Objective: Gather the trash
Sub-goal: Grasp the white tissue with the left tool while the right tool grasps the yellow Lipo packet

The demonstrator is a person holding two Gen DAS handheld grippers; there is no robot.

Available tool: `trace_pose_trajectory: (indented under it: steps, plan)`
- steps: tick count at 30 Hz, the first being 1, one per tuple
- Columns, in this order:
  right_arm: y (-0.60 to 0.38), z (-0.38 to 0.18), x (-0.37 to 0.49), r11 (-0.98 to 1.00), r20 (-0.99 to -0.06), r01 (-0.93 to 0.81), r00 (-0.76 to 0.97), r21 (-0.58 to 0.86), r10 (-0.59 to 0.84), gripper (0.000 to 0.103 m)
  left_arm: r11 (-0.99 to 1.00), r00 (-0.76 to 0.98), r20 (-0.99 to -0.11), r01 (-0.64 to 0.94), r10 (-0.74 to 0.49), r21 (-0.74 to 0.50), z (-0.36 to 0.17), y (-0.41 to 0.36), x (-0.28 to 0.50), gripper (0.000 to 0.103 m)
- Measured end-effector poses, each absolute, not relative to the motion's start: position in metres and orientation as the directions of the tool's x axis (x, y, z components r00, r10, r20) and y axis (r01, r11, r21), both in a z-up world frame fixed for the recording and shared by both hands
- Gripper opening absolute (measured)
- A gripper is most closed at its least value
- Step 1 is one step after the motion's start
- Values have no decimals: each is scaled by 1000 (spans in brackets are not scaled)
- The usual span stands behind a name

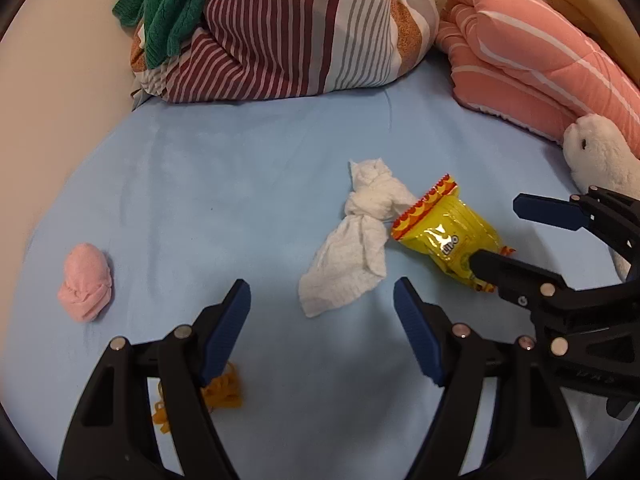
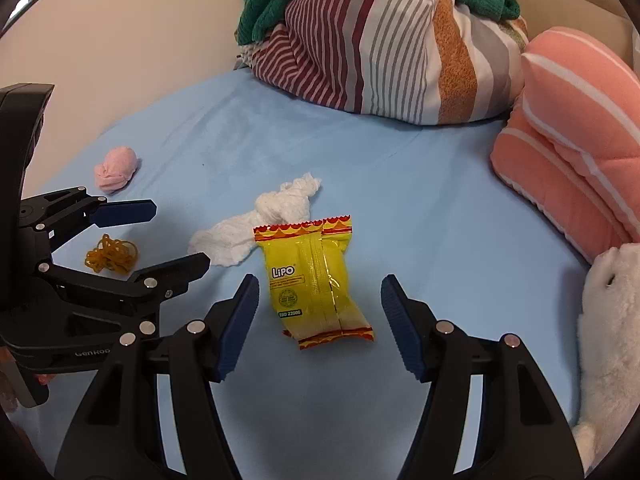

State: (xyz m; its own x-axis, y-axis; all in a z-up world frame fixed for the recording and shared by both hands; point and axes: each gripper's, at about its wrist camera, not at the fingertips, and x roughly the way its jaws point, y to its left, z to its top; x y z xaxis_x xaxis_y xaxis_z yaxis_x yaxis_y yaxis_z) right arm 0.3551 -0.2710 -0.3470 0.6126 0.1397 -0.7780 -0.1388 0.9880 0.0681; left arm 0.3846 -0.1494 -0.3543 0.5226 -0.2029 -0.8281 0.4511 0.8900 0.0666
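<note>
A yellow Lipo snack packet (image 2: 312, 276) lies flat on the light blue bedsheet (image 2: 440, 208). My right gripper (image 2: 318, 284) hovers over it, open, one finger on each side and no pad touching. A knotted white tissue (image 1: 356, 248) lies just ahead of my open left gripper (image 1: 322, 292), which holds nothing. Orange rubber bands (image 1: 224, 394) lie under its left finger. A crumpled pink tissue (image 1: 84, 284) sits far left. The left wrist view shows the right gripper (image 1: 496, 232) over the packet (image 1: 444, 232); the right wrist view shows the left gripper (image 2: 179, 234) near the rubber bands (image 2: 112, 258).
A striped bedding bundle (image 1: 296, 36) topped with green knitwear (image 1: 168, 12) fills the back of the bed. A folded pink quilt (image 1: 532, 60) and a white plush toy (image 1: 604, 160) lie along the right side. A beige wall (image 2: 140, 40) stands behind.
</note>
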Motion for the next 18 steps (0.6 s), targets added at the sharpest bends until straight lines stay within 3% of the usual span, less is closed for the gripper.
trace_pose_trajectory:
  steps: [7,9,12,16,18]
  plan:
    - [-272,-370,370,985,-803,-156,578,71,149,61,873,482,-850,485,-214,56,-383,-157,402,74]
    - [-270,-373,371,983,-804,-169,573,74,159,53,871,485,-840,491,-241,34,-384,-156,403,71]
    - [-266,-376,371,978,-812,-193,556,82,178,33,858,455,-843,514,-288,-15,-383,-160,407,49]
    - [-263,-374,367,976,-802,-199,568,84,185,28,841,456,-838,541,-298,-5,-379,-170,408,12]
    - [-265,-371,364,975,-794,-199,575,95,195,26,837,452,-839,547,-304,-9,-378,-172,407,7]
